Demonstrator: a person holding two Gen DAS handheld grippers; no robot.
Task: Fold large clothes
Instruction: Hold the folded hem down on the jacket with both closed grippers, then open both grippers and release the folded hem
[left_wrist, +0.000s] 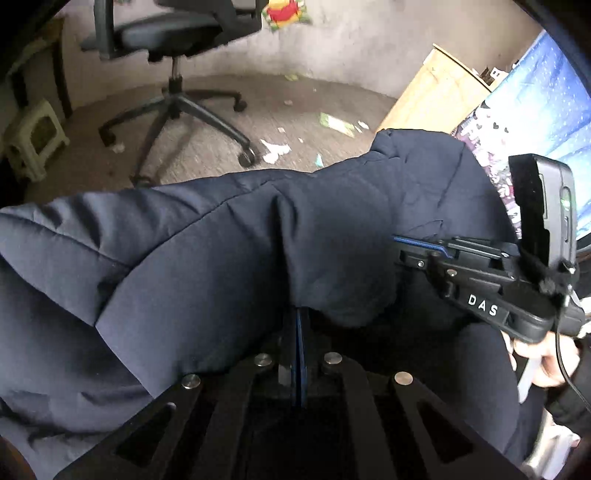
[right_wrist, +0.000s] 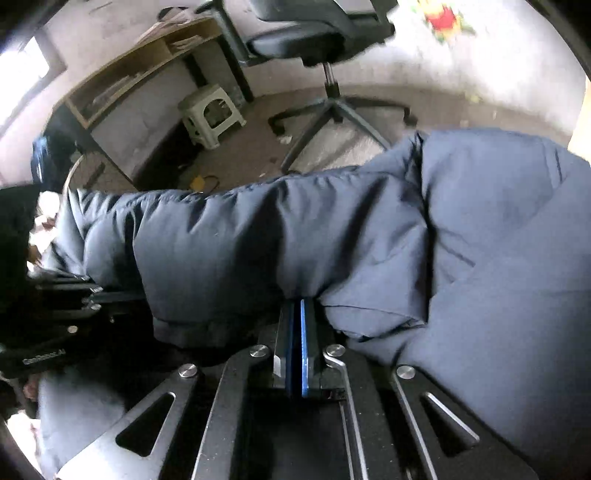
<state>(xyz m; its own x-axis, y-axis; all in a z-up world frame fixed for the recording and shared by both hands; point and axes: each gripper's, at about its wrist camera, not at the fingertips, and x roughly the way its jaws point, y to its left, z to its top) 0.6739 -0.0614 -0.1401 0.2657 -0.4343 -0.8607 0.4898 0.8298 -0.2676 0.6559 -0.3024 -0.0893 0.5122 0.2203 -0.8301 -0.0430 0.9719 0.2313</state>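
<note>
A black office chair (left_wrist: 173, 40) stands on the littered floor (left_wrist: 295, 110) near a pale plastic stool (right_wrist: 210, 114), with a wooden desk (right_wrist: 147, 55) along the wall, a cartoon sticker (left_wrist: 282, 13) above, and a blue starry sheet (left_wrist: 543, 92) beside a wooden cabinet (left_wrist: 439, 92).

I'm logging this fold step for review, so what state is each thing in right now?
left gripper: shut on the jacket's fabric.
right gripper: shut on the jacket's fabric.
navy padded jacket: bunched and puffy, pinched by both grippers, not folded flat.
office chair: upright on the floor, nobody in it.
plastic stool: upright near the desk.
paper scraps: scattered on the floor.
</note>
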